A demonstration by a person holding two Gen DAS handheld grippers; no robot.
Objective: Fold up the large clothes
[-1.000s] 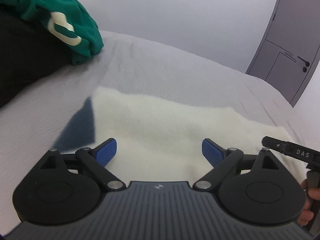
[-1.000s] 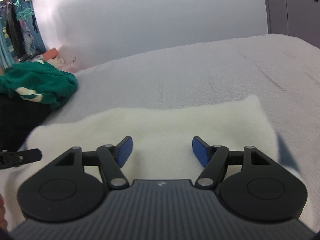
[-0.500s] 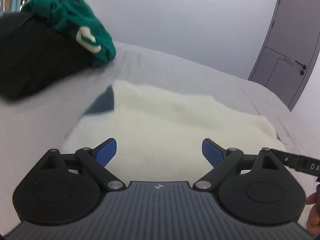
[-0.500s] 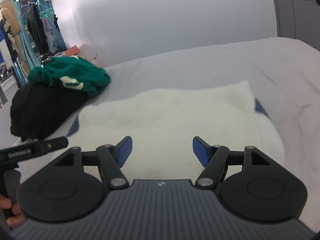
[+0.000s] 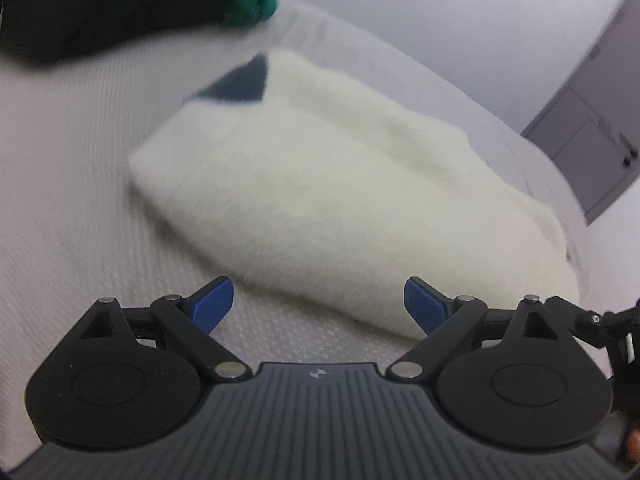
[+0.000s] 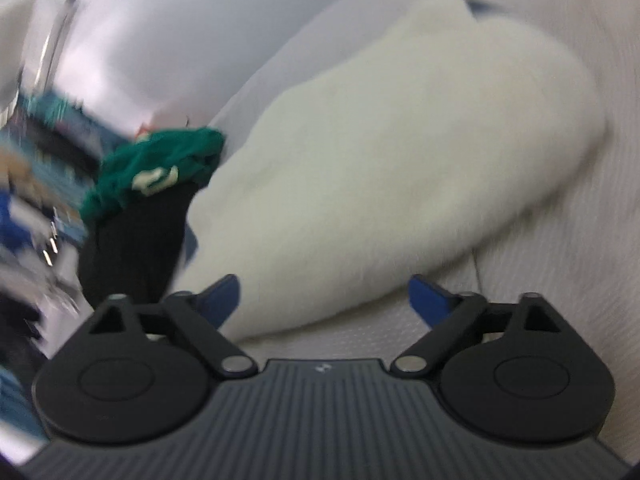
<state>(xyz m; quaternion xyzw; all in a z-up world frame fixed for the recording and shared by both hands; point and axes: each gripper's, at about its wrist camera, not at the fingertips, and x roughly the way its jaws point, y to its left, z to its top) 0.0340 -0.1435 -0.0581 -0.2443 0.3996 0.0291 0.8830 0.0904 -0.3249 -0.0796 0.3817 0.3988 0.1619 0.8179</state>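
1. While both tools hang above the grey bedspread (image 5: 72, 184), the folded cream fleece garment (image 5: 340, 208) lies flat on it just ahead of them, a dark blue patch (image 5: 244, 84) showing at its far left corner in the left wrist view
2. Left gripper (image 5: 319, 300) has its blue pads spread wide with nothing between them; its right pad overlaps the near edge of the fleece in the picture, though contact cannot be judged
3. Right gripper (image 6: 323, 294) is likewise spread wide and holds nothing; the near edge of the cream fleece garment (image 6: 400, 184) sits between and just beyond its pads
4. Left of the fleece, a black garment (image 6: 132, 240) is heaped on the bed with a crumpled green garment (image 6: 156, 168) bearing pale lettering on top; the heap lies close beside the fleece's left end
5. Part of the right tool's black body (image 5: 592, 324) pokes in at the right edge of the left wrist view
6. A grey door (image 5: 592, 132) stands beyond the bed to the right, against a pale wall (image 5: 460, 12)
7. Behind the heap, the right wrist view is too blurred to name the coloured clutter
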